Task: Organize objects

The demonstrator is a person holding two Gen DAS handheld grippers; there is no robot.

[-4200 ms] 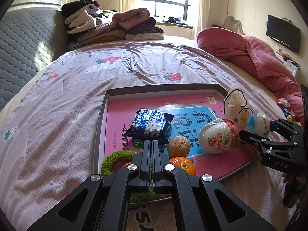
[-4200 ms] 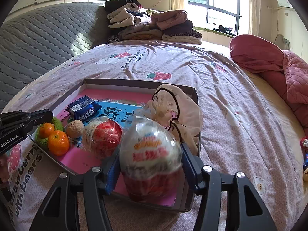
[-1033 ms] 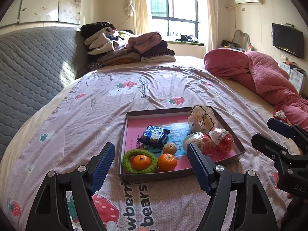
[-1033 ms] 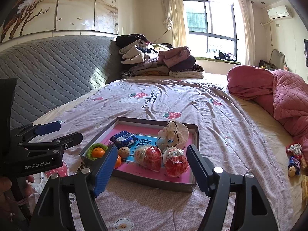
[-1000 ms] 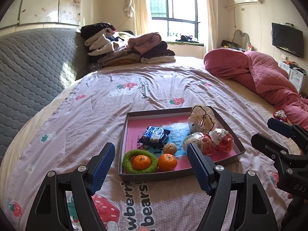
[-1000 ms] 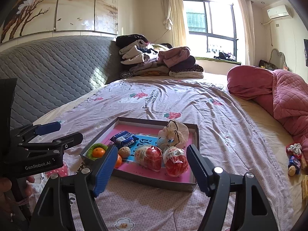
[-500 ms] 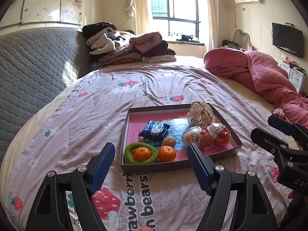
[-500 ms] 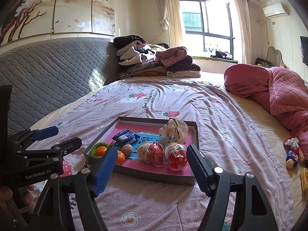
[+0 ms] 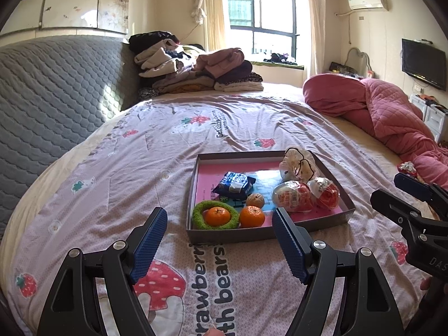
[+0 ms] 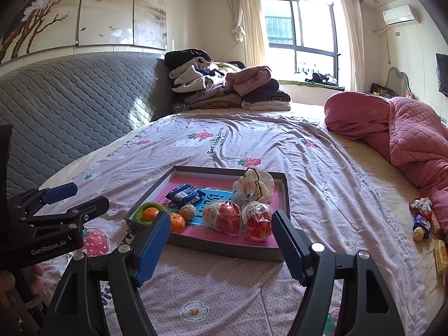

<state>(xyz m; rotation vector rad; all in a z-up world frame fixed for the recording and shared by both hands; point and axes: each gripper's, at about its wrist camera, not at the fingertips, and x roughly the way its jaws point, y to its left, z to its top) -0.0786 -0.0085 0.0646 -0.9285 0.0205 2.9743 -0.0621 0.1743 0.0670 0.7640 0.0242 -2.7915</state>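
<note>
A shallow grey box (image 9: pixel 229 235) with a pink floor lies on the bed; it also shows in the right wrist view (image 10: pixel 232 247). In it are a green ring (image 9: pixel 199 213) holding a mandarin (image 9: pixel 216 215), a second mandarin (image 9: pixel 252 216), a walnut (image 9: pixel 255 200), a blue snack packet (image 9: pixel 234 183), two wrapped toy eggs (image 9: pixel 294 196) (image 9: pixel 324 192) and a cream scrunchie (image 9: pixel 299 161). My left gripper (image 9: pixel 219 245) is open and empty, held back from the box's near side. My right gripper (image 10: pixel 221 240) is open and empty, also back from the box.
Small loose items (image 10: pixel 422 218) lie at the bed's right side beside a pink quilt (image 10: pixel 406 137). Folded clothes (image 10: pixel 224 89) are stacked at the head. A grey padded headboard (image 10: pixel 70 106) runs along the left.
Four seconds ago the left gripper was shut low at the box and the right held a toy egg. Both have since pulled back, open and empty; in the last second they drew back slightly.
</note>
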